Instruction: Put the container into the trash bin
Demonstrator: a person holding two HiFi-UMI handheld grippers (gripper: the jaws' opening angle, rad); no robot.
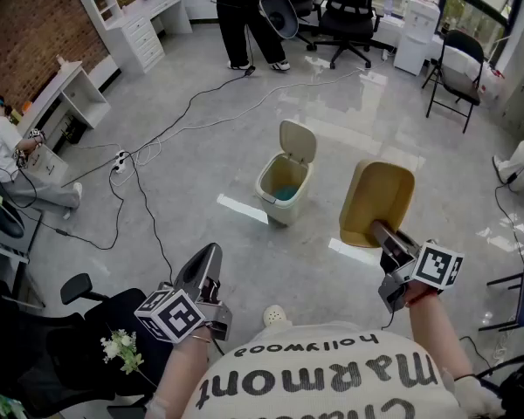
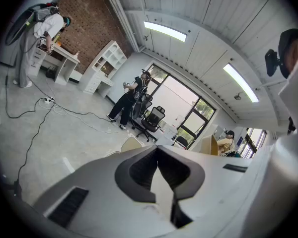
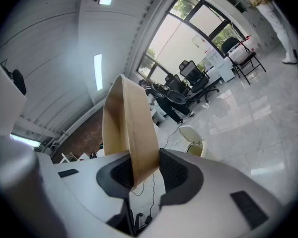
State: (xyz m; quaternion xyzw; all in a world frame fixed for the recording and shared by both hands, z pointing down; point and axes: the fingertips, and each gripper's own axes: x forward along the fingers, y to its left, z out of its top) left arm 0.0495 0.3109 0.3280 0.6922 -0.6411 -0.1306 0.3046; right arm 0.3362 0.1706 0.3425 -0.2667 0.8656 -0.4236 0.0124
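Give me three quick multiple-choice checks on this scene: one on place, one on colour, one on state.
1. In the head view, the trash bin stands where relative to the held container?
A. to its left
B. to its right
C. directly under it

2. The container's colour?
A. blue
B. tan
C. black

3. The bin's lid is:
A. shut
B. raised
C. missing

Answers:
1 A: the bin sits left of the container in the head view.
2 B: its walls are tan in both views.
3 B: the lid stands upright above the open bin.
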